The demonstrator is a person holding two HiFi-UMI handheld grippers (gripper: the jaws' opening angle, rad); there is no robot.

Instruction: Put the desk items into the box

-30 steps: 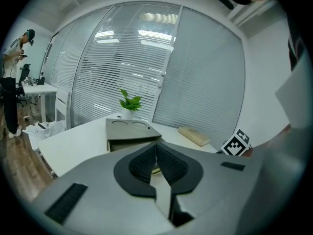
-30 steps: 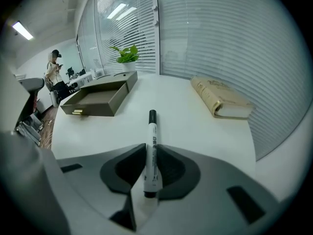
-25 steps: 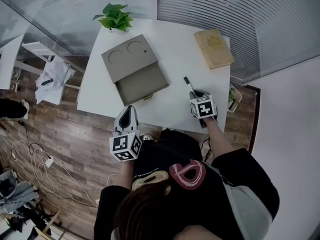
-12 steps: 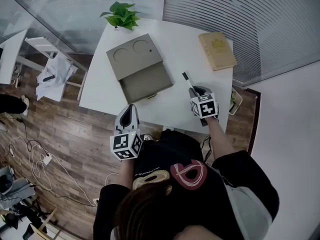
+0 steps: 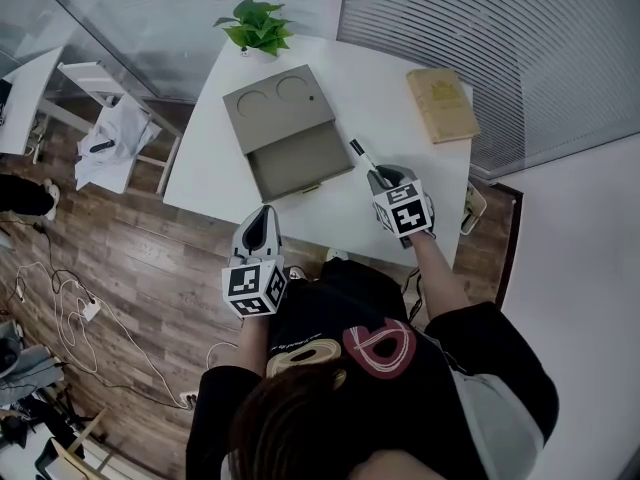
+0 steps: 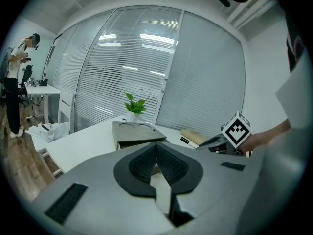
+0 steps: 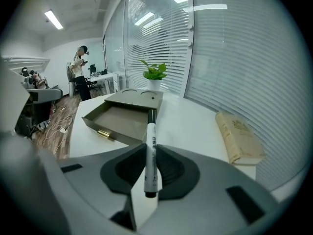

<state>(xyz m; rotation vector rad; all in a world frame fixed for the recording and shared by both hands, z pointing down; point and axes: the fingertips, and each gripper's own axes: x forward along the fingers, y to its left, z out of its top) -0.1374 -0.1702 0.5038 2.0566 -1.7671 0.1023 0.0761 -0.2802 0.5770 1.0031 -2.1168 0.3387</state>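
A white marker with a black cap [image 7: 151, 153] is clamped between the pads of my right gripper [image 7: 152, 150], cap pointing forward. In the head view the marker [image 5: 360, 154] sticks out from the right gripper [image 5: 379, 179], just right of the box's open drawer [image 5: 300, 160]. The grey-brown box [image 5: 278, 108] lies on the white desk [image 5: 345, 88], with two round recesses in its lid. My left gripper [image 5: 262, 215] hovers at the desk's near edge, shut with nothing in it; its jaws [image 6: 156, 147] point toward the box [image 6: 133, 130].
A tan book [image 5: 443, 104] lies at the desk's far right corner, also seen as the book [image 7: 238, 136]. A potted plant [image 5: 258, 26] stands at the far edge behind the box. A chair with white cloth [image 5: 115, 148] is left of the desk, over wooden floor.
My right gripper has risen and shifted left with the marker, which now points toward the open drawer. The left gripper has stayed put.
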